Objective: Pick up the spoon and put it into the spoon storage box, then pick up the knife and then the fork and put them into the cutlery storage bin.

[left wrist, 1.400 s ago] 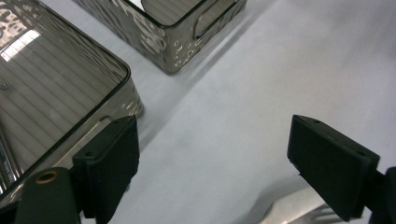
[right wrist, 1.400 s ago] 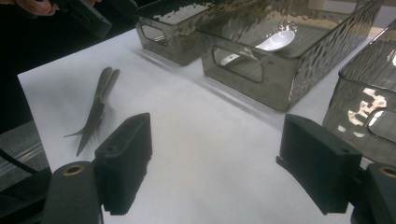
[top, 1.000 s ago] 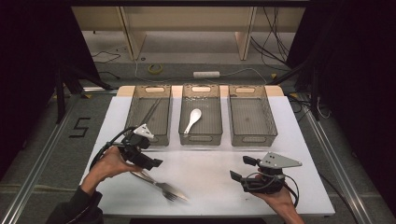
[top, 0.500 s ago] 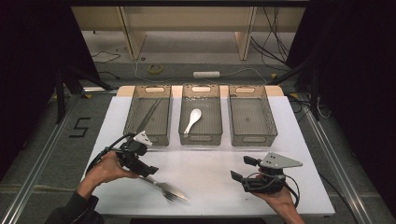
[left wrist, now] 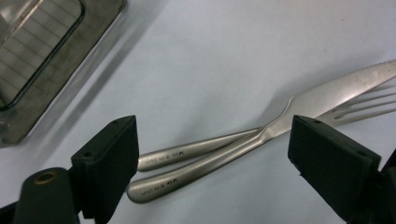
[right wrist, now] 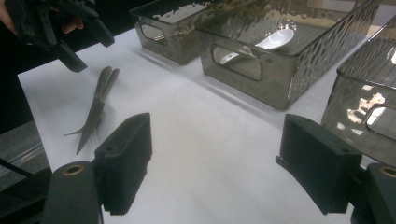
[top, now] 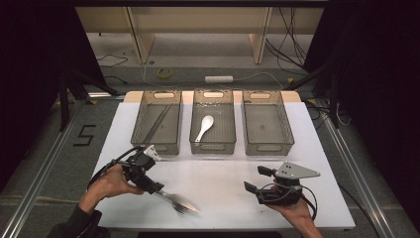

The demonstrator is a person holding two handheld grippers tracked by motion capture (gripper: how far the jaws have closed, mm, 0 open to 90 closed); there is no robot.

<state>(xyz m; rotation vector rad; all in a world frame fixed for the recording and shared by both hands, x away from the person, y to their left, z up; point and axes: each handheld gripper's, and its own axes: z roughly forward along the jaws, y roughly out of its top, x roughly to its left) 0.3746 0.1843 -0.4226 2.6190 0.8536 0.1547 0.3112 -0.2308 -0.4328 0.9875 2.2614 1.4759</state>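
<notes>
**L jaws wide over knife & fork handles**

I see the knife (left wrist: 299, 109) & fork (left wrist: 205, 149) lying crossed near the surface (top: 223, 173) front edge. Left gripper (left wrist: 212, 161) jaws wide apart, straddling the handles, gripping nothing. Right gripper (top: 257, 181) also wide open, empty, w/ bare surface around it.

We see a white table (top: 223, 173) brightly lit from above, with dark surroundings. Soft shadows lie beside the knife (left wrist: 261, 135) and bins (right wrist: 261, 51). Glare marks the bin walls. The high view looks slightly soft.
</notes>
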